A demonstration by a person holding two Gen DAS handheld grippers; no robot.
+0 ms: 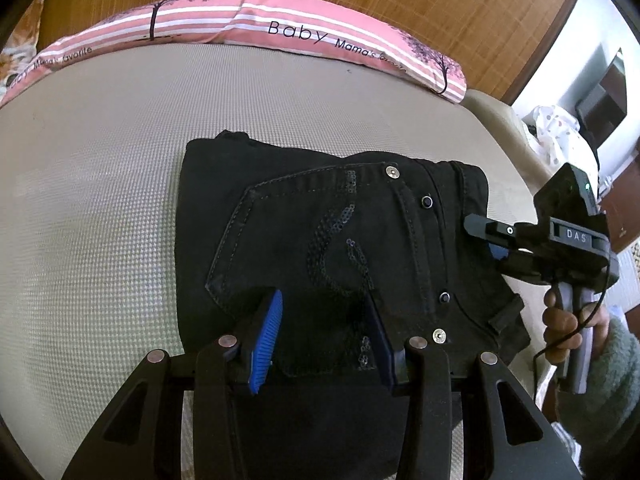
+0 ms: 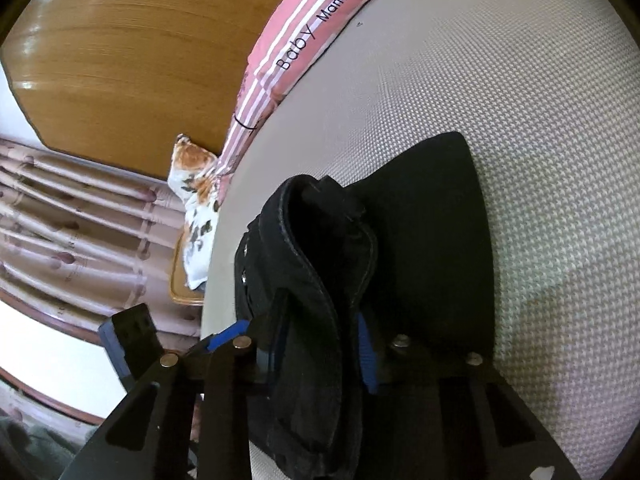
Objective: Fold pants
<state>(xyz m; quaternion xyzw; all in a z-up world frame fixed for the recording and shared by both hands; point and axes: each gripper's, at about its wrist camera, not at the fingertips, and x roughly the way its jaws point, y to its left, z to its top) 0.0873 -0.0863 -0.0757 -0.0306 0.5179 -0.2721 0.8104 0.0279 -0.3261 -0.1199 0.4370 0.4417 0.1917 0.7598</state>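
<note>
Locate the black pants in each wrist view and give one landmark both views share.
Left wrist view: the black pants lie folded at centre on the mattress, back pocket up, the left gripper open over their near edge.
Right wrist view: the pants fill the lower centre, their thick edge pinched in the right gripper.
Shared landmark: the pink striped pillow printed "Baby", along the top in the left view, at top centre in the right.
</note>
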